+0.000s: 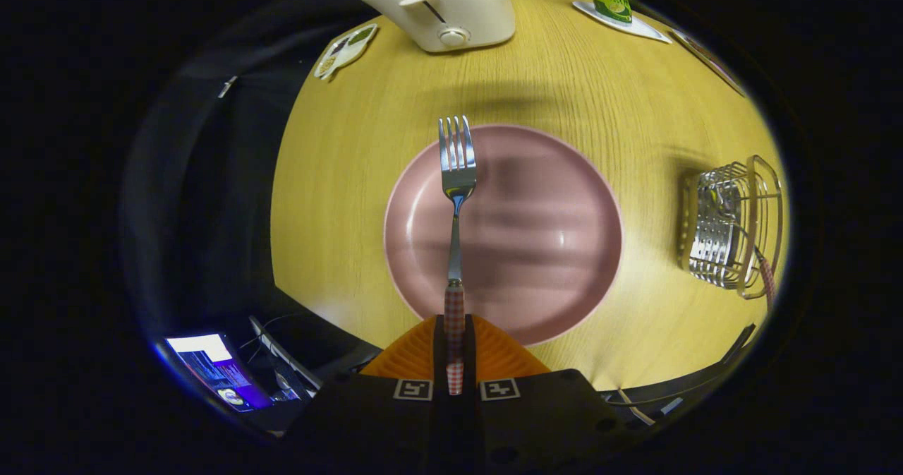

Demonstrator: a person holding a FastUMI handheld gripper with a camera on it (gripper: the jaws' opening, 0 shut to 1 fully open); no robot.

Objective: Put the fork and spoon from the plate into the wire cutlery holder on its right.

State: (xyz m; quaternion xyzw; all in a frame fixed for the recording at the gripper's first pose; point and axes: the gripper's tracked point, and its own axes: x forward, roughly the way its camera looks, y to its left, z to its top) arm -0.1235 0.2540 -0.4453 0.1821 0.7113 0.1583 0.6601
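Note:
My gripper (454, 344) is shut on the checked handle of a metal fork (456, 178). The fork points straight ahead from between my fingers, its tines over the far left rim of a pink plate (557, 200) below. The plate's surface shows nothing lying on it. The wire cutlery holder (734, 224) stands on the table to the right of the plate. A checked handle (767, 277) sticks out of its near side, seemingly the spoon's.
A white toaster (444, 9) stands at the far edge of the round wooden table (338, 200). Flat cards lie at the far left (346, 50) and far right (621, 13). A lit screen (211, 365) sits below the table's near left edge.

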